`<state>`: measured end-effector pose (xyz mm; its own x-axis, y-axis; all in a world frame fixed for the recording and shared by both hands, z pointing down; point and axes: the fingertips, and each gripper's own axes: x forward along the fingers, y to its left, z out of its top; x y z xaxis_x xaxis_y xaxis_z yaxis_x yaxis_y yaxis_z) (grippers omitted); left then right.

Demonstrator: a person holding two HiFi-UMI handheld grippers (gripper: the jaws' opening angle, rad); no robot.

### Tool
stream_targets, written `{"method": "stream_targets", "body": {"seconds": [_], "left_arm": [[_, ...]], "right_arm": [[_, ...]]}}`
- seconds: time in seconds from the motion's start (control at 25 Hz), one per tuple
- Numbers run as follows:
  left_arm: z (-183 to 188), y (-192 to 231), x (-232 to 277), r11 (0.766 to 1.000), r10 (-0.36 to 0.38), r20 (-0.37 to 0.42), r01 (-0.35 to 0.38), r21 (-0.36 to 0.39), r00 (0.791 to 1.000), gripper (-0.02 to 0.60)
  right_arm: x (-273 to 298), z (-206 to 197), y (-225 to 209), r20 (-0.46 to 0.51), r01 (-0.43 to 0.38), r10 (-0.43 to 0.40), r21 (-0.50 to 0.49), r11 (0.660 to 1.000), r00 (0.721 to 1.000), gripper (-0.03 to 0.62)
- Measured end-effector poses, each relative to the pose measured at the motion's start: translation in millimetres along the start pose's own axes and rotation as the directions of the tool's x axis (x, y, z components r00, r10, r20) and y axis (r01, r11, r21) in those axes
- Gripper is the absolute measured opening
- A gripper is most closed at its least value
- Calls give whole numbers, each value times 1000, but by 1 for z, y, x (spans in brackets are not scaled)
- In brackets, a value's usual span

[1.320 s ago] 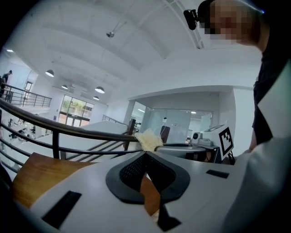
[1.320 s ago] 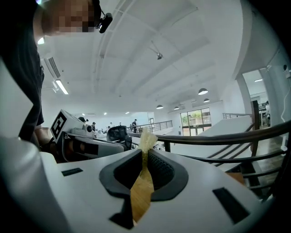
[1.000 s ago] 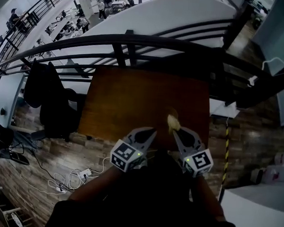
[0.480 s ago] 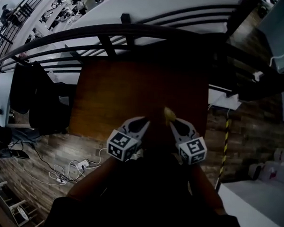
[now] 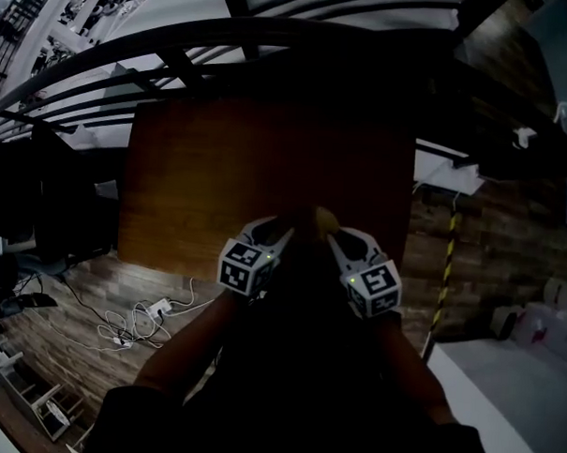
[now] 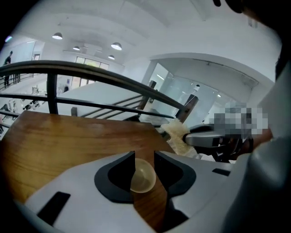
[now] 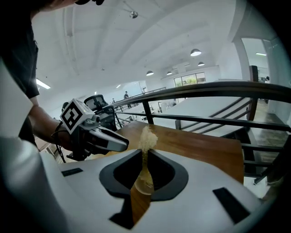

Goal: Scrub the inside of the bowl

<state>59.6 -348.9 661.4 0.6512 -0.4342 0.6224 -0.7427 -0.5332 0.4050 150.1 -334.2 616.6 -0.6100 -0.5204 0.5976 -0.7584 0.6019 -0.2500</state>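
Observation:
A small pale bowl [image 6: 143, 178] sits on the brown table [image 5: 221, 162] near its front edge. My left gripper [image 6: 144, 157] hovers over it. Its jaws have just been opening, and the bowl shows in the gap between them without being pressed. My right gripper [image 7: 145, 154] is shut on a fluffy pale yellow sponge [image 7: 148, 138], which sticks up past the fingertips. The bowl [image 7: 144, 184] also shows low behind that sponge. In the head view both grippers meet close together, left [image 5: 281, 230] and right [image 5: 328, 234], with the sponge [image 5: 321, 216] between them. That dark view hides the bowl.
A black railing [image 5: 178, 66] runs along the table's far edge. A black chair [image 5: 41, 201] stands left of the table. Cables and a power strip [image 5: 139, 322] lie on the wooden floor at the left. A black and yellow striped post [image 5: 444, 265] stands at the right.
Both grippers have come down and drawn together over the table's front edge. The left jaws have parted. The sponge stays in the right gripper.

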Motion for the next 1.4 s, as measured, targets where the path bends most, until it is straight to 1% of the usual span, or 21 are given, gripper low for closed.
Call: {"method": "stream_targets", "body": {"seconds": [0.2,0.32,0.4,0.52,0.8,0.88,0.96,1.12,1.24,1.32,1.4], "left_arm": [[-22,28,36,998,49,-82,-51,-26,995,120],[-41,35,55,997,46,-143,-55,-55,989,120],[-56,38,66,996,37,-189,-52,-70,981,121],[-76,42,79,994,45,-248,-68,-87,968,121],[-101,56,99,982,69,-326,-122,-143,943,121],[-105,57,102,981,74,-339,-131,-146,938,120],[-105,57,104,979,81,-339,-139,-150,937,113],[-107,60,105,972,101,-330,-164,-169,939,41],[-109,61,103,966,100,-327,-170,-194,940,12],[-109,61,100,964,101,-321,-173,-204,942,9],[-102,61,93,964,119,-304,-184,-194,945,8]], "right_arm": [[27,-18,-14,-13,-16,16,-45,999,1000,44],[37,-25,-18,-22,-30,29,-19,999,999,44],[40,-30,-18,-43,-43,43,2,999,998,46],[42,-37,-25,-49,-38,38,4,999,998,45],[39,-50,-31,-83,-48,49,22,999,995,45],[39,-52,-31,-91,-53,56,29,998,994,44],[38,-54,-31,-96,-56,58,29,998,994,45],[41,-58,-35,-90,-48,48,1,999,995,45],[43,-61,-33,-110,-46,45,-12,999,993,45],[47,-63,-31,-132,-40,38,-17,999,991,45],[49,-63,-27,-151,-32,28,-23,999,988,46]]}}
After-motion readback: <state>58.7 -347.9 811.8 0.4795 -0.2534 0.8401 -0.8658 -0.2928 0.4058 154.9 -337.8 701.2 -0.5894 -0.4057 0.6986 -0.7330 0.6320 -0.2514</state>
